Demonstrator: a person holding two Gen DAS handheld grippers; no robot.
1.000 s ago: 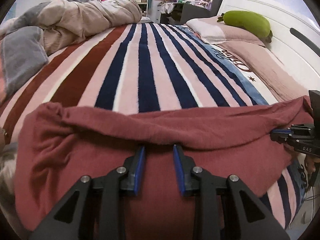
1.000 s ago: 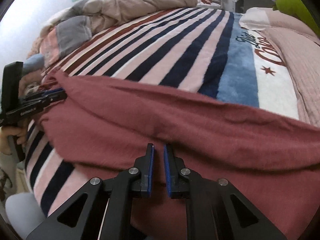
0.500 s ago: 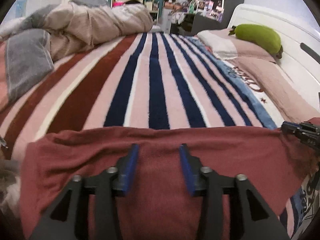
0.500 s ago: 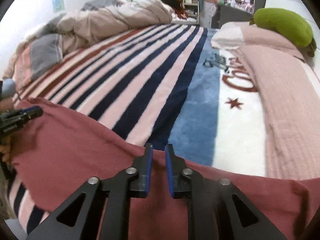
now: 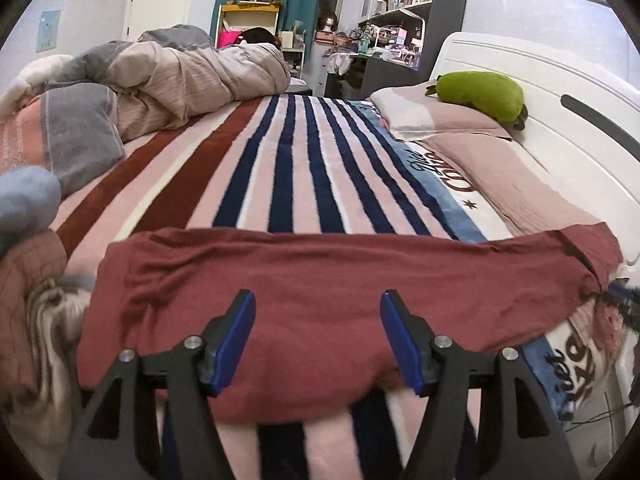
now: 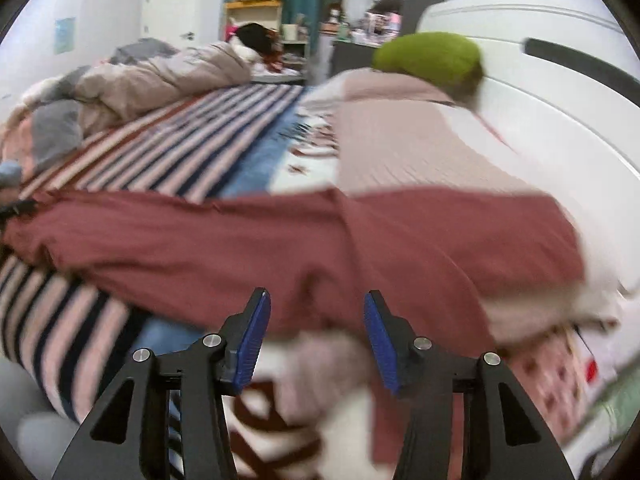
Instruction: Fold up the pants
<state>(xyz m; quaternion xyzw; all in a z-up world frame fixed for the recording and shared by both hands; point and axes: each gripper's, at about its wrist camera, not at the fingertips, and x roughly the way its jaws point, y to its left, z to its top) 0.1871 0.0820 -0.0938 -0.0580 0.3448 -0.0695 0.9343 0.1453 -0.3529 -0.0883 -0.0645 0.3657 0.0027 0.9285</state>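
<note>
The dark red pants (image 5: 320,280) lie folded lengthwise in a long band across the near edge of the striped blanket (image 5: 296,168). In the right wrist view the pants (image 6: 280,248) stretch from far left to the right, over the pink pillow. My left gripper (image 5: 318,320) is open and empty, just above the pants' near part. My right gripper (image 6: 316,320) is open and empty over the pants' near edge; this view is blurred. The right gripper's tip (image 5: 624,304) shows at the pants' right end in the left wrist view.
A bunched quilt (image 5: 172,80) lies at the far left of the bed. A green plush (image 5: 480,92) sits on pink pillows (image 5: 500,160) by the white headboard (image 5: 560,80). Shelves and a yellow cabinet (image 5: 248,20) stand behind the bed. Crumpled cloth (image 5: 36,280) lies at the near left.
Both grippers held the pants shut, laid them down on the blanket, then opened and drew back. The pants now lie flat.
</note>
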